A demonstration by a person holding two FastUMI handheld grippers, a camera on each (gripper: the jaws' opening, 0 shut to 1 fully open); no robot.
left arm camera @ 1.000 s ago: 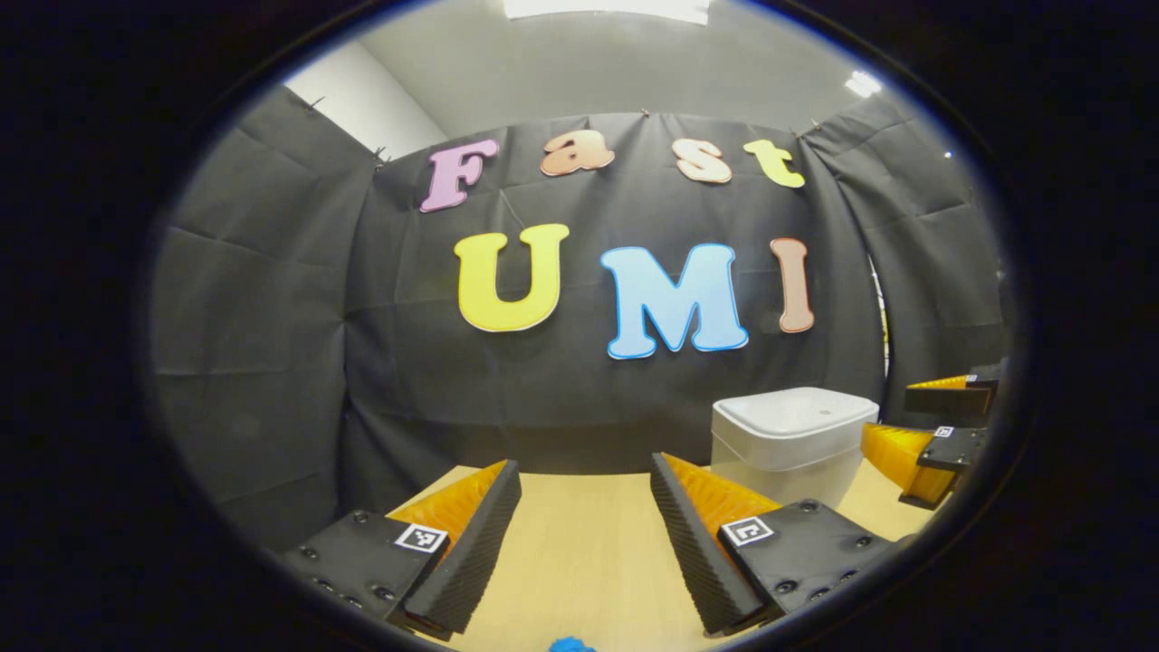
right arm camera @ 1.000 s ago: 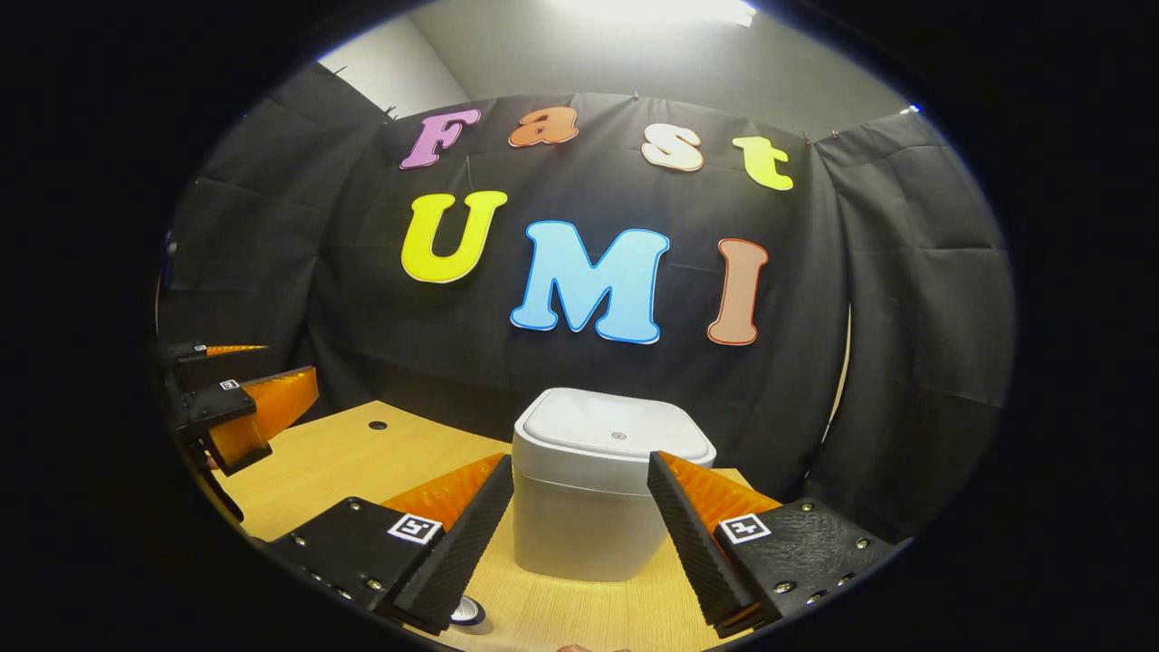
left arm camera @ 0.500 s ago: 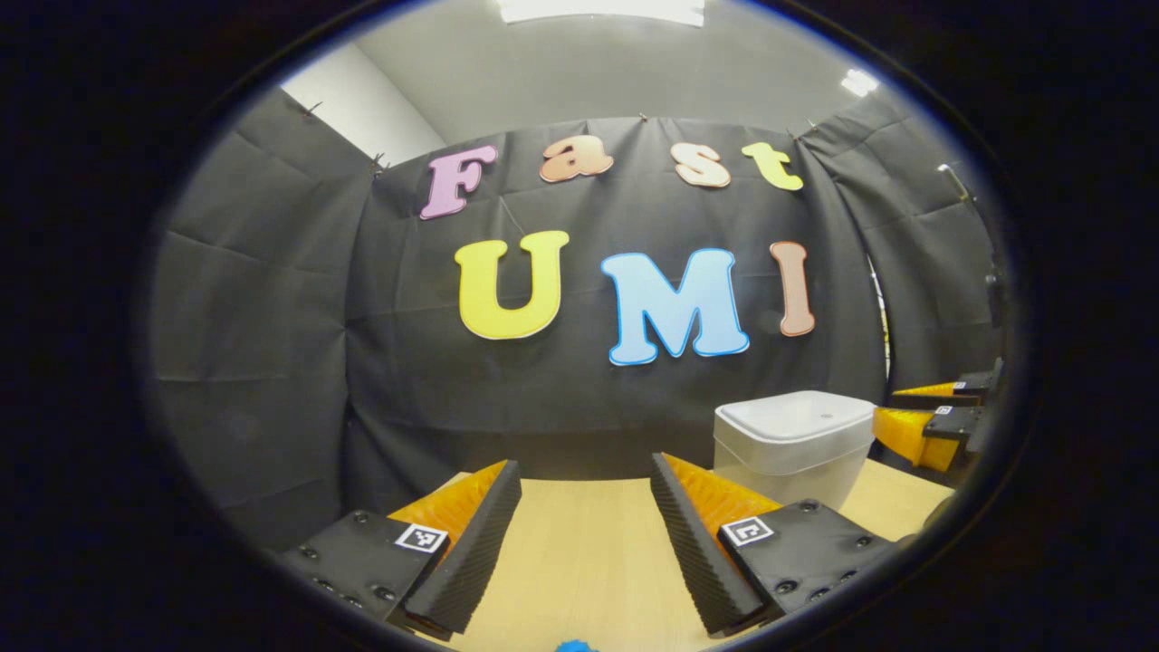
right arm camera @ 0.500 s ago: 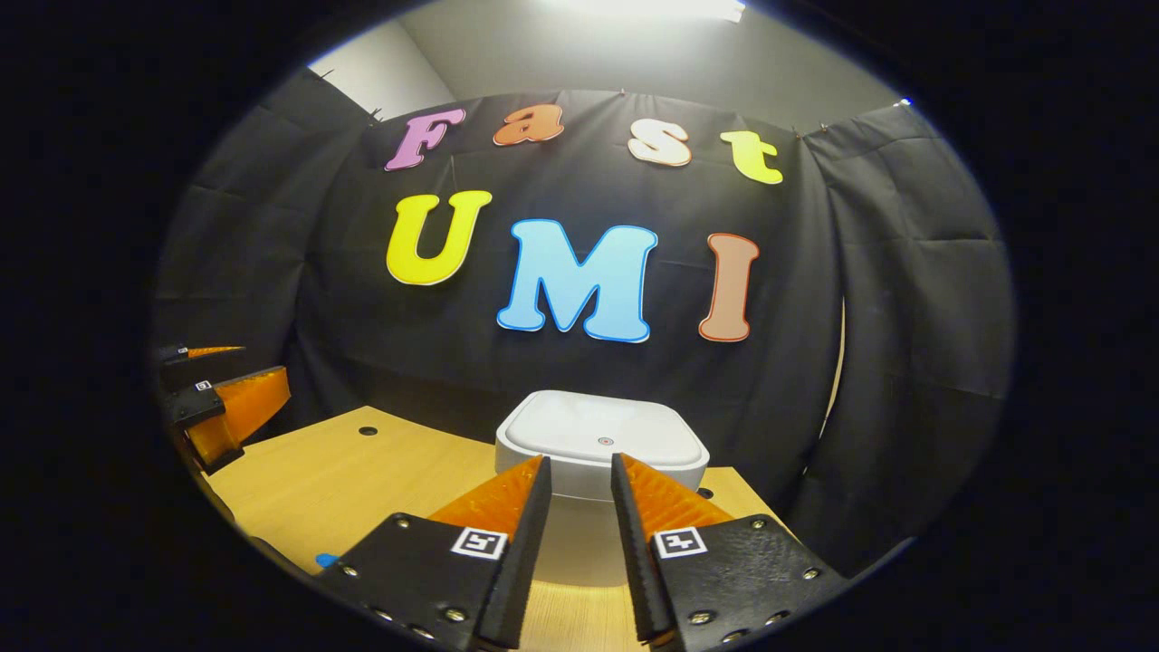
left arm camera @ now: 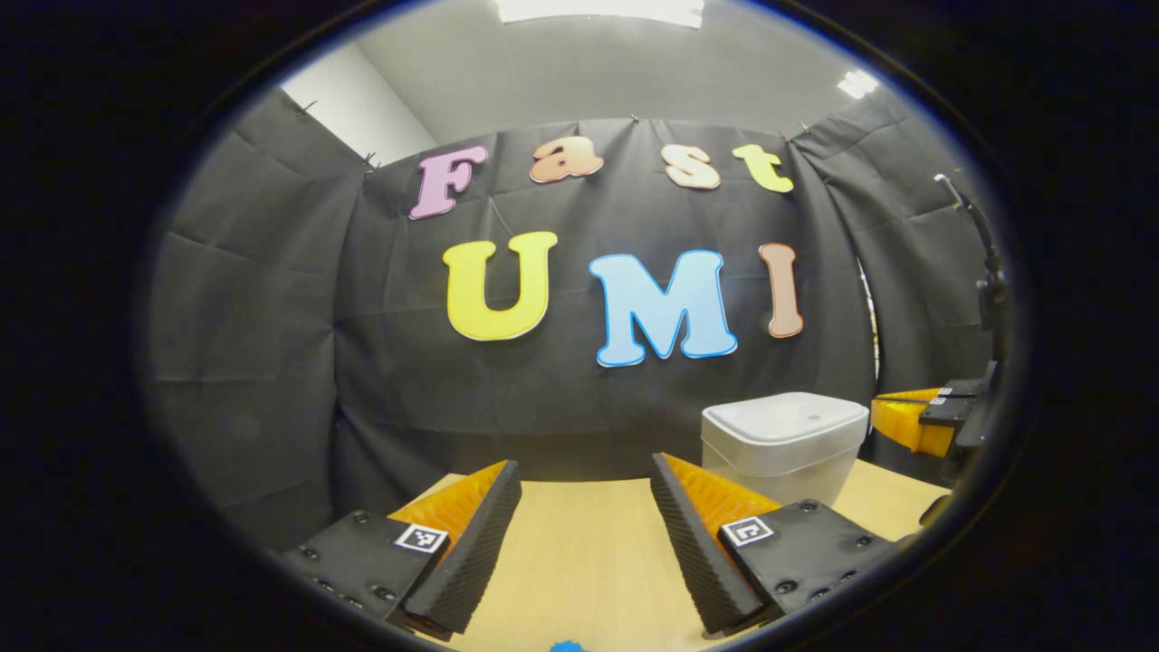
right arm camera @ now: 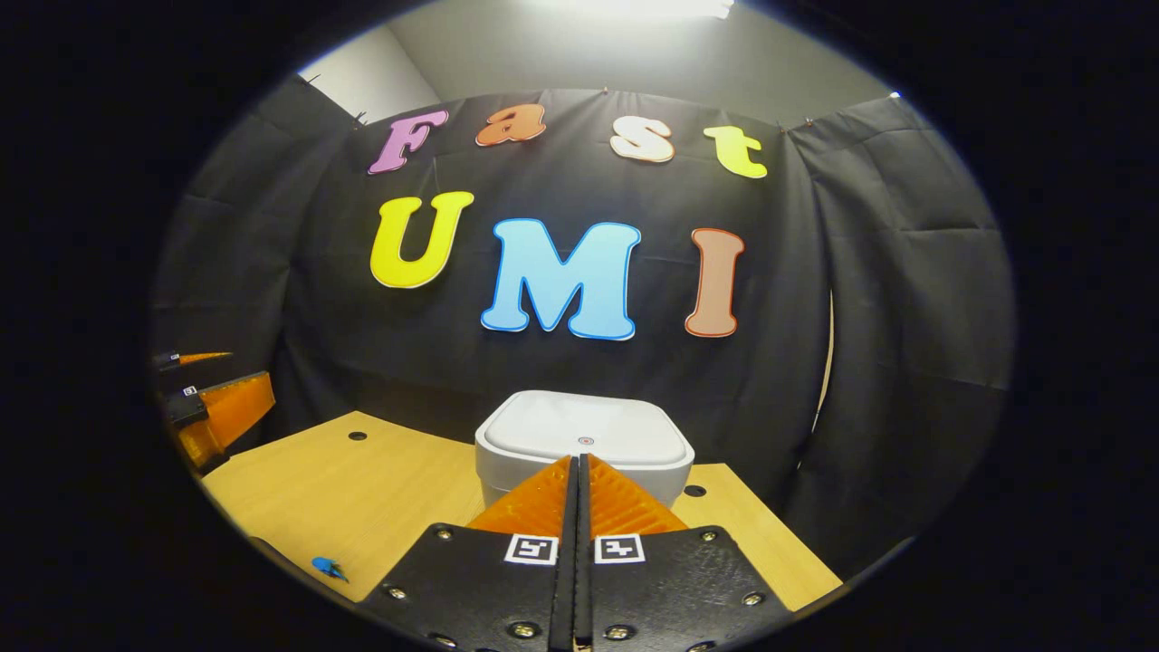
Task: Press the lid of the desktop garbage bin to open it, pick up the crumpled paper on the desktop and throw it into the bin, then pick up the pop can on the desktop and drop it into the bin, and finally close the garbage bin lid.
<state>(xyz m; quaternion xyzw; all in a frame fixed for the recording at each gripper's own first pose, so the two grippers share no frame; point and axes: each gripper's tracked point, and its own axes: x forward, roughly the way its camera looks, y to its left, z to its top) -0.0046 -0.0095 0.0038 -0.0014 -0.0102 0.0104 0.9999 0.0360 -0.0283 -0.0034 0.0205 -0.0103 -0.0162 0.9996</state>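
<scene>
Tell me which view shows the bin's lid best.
The right gripper view: the lid sits centred, closed, its top face open to view, just beyond the shut right gripper. The left gripper view shows the lid off to the right, at a shallower angle.

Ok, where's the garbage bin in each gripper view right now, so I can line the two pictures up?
Left gripper view: the garbage bin stands right of centre on the wooden desktop, beyond the open left gripper, with the right gripper just past it at the right edge.
Right gripper view: the bin sits at centre, lid down, straight ahead of the shut right gripper.
Shared landmark: the black cloth wall behind the bin.
</scene>
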